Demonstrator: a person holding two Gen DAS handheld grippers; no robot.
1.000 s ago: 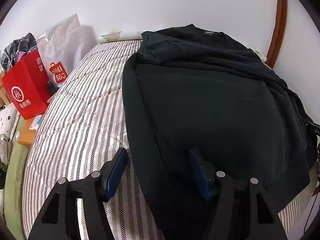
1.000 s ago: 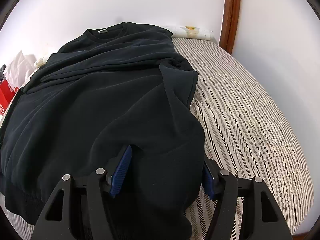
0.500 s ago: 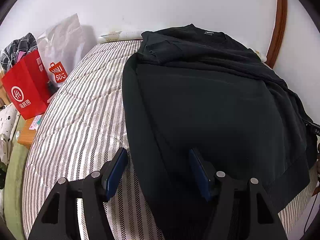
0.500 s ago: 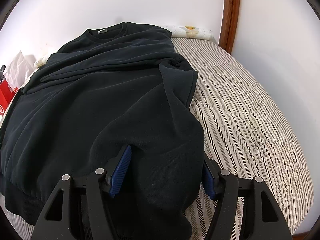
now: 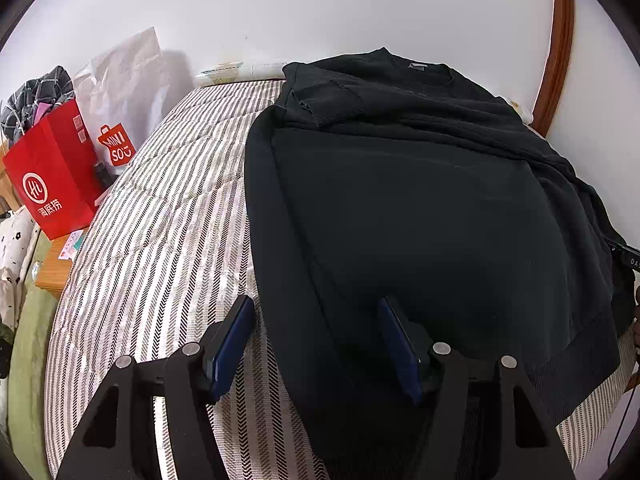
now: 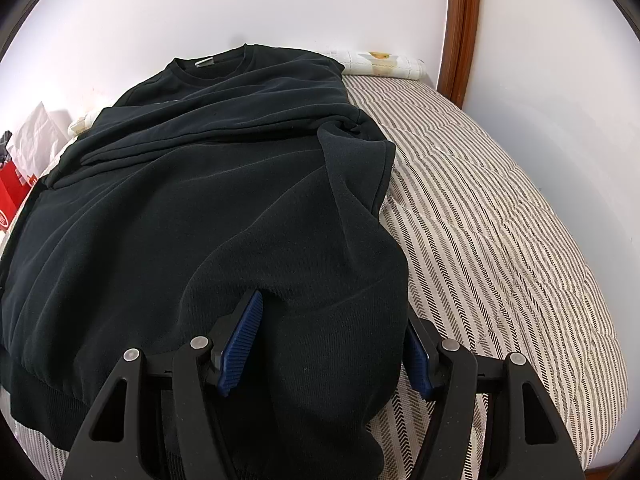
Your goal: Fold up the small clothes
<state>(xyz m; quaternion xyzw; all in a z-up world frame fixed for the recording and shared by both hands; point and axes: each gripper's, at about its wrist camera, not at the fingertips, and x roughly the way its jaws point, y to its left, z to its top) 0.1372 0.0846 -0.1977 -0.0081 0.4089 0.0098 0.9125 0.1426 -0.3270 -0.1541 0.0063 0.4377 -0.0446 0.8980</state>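
A black sweatshirt (image 5: pixel 420 208) lies spread on a striped bed, collar at the far end, with its sleeves folded across the chest. My left gripper (image 5: pixel 316 340) is open and straddles the sweatshirt's near left edge at the hem. In the right wrist view the sweatshirt (image 6: pixel 200 220) fills the left and middle. My right gripper (image 6: pixel 334 340) is open, with a raised fold of the sweatshirt's right side lying between its blue fingers (image 6: pixel 240 344). The right finger is partly hidden by the cloth.
The striped bedcover (image 5: pixel 160 248) shows left of the sweatshirt and again on its right (image 6: pixel 500 240). A red paper bag (image 5: pixel 52 176) and a white Miniso bag (image 5: pixel 120 92) stand beside the bed at left. A wooden frame (image 6: pixel 460 28) runs up the white wall.
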